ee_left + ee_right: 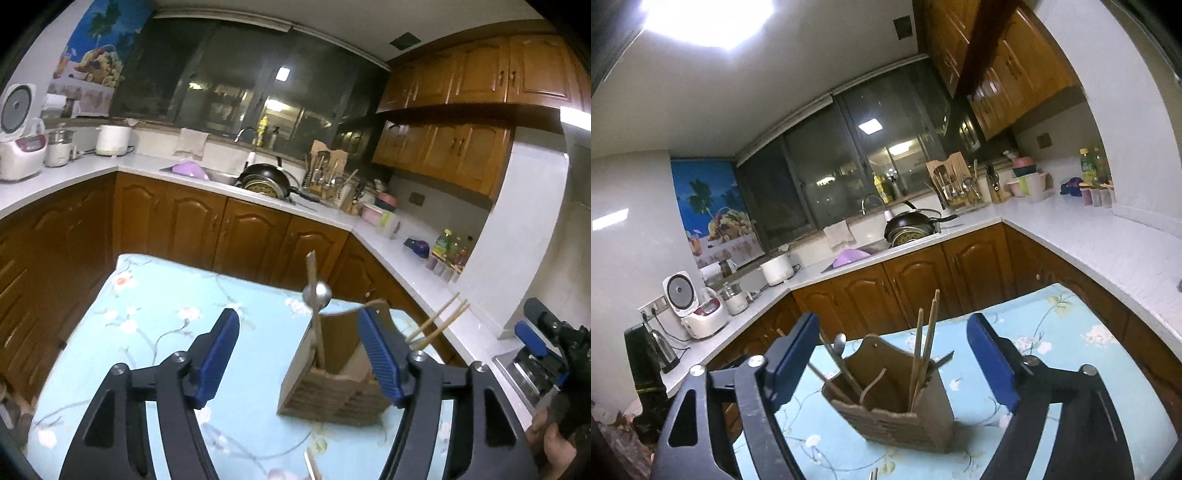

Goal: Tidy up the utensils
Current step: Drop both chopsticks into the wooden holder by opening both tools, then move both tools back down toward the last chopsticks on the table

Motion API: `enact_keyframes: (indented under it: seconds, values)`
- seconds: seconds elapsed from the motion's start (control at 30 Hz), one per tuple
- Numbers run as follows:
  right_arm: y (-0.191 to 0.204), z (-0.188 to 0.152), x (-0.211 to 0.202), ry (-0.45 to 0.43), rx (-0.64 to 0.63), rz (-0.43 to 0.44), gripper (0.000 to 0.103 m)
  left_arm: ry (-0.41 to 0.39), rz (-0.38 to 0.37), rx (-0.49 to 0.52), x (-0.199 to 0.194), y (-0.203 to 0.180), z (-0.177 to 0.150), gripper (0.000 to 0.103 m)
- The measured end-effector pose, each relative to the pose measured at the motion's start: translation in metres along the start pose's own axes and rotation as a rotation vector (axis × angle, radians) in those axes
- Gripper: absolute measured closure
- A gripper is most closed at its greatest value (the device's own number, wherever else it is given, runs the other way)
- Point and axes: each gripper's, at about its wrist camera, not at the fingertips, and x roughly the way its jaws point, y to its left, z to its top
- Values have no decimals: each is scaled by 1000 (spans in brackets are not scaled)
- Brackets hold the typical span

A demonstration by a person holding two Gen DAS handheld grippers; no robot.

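We look along two grippers at a bench covered with a pale blue flowered cloth (1071, 332), set in a kitchen with brown cupboards.

A brown woven utensil holder (897, 413) stands upright on the cloth. In the right wrist view it sits in line with the gap of the right gripper (897, 369), whose blue-padded jaws stand wide apart and press on nothing. In the left wrist view the left gripper (306, 358) is also open and empty, and the holder sits toward its right jaw, partly behind that pad.

The holder is divided, so that utensils can stand sorted. A pair of wooden chopsticks (925, 343) leans in one compartment. A metal spoon (317, 294) stands bowl up in another, beside a flat wooden stick (312, 273). We judge that both grippers are open because nothing is left in them, and that they face the holder to place or check its contents.

Some things we cannot make out. At the bottom edge of the left view a thin utensil (312, 467) lies on the cloth, cut off by the frame. The holder's inner walls hide the lower ends of everything in it. At the far right of the left view we see part of the right gripper and a hand (554, 443) holding it, blurred and cropped.
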Motion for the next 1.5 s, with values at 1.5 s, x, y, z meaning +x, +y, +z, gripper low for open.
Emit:
enact_keyframes:
  seconds: [1.5]
  values:
    - [-39, -161, -56, 449, 5, -162, 33, 385, 43, -23, -90, -21, -69, 32]
